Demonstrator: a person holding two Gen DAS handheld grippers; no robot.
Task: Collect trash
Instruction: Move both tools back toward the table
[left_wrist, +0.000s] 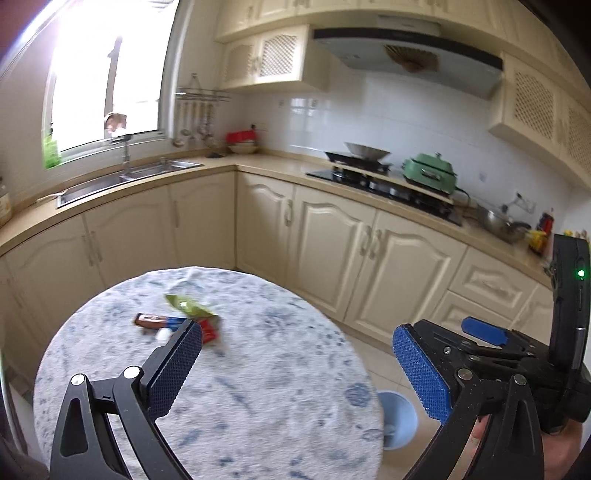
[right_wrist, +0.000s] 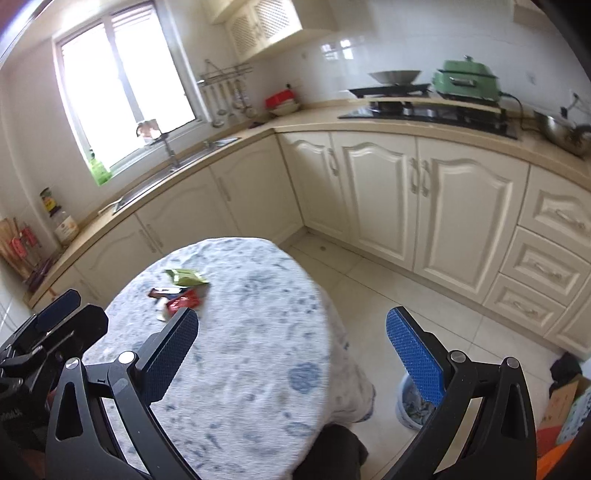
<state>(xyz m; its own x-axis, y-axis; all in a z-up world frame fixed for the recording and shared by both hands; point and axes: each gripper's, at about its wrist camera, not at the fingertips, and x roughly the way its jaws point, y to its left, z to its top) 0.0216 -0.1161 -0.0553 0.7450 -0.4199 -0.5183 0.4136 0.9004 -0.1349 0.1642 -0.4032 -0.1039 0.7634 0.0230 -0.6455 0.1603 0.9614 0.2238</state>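
Observation:
Several wrappers lie together on the far left of a round table (left_wrist: 258, 369) with a blue-patterned cloth: a green wrapper (left_wrist: 186, 306), a brown and blue wrapper (left_wrist: 157, 320) and a red wrapper (left_wrist: 208, 330). In the right wrist view they are the green wrapper (right_wrist: 185, 277), a dark wrapper (right_wrist: 164, 292) and the red wrapper (right_wrist: 183, 302) on the table (right_wrist: 240, 350). My left gripper (left_wrist: 295, 363) is open and empty above the near table. My right gripper (right_wrist: 291, 349) is open and empty over the table's right edge. A light blue bin (left_wrist: 397, 419) stands on the floor right of the table; it holds scraps in the right wrist view (right_wrist: 412, 404).
Cream cabinets and a beige counter (left_wrist: 258, 166) run behind, with a sink (left_wrist: 122, 181) at left and a stove (left_wrist: 384, 181) with a green cooker (left_wrist: 430, 173) at right. The right gripper's body (left_wrist: 517, 354) shows at lower right. Boxes (right_wrist: 565, 402) sit on the tiled floor.

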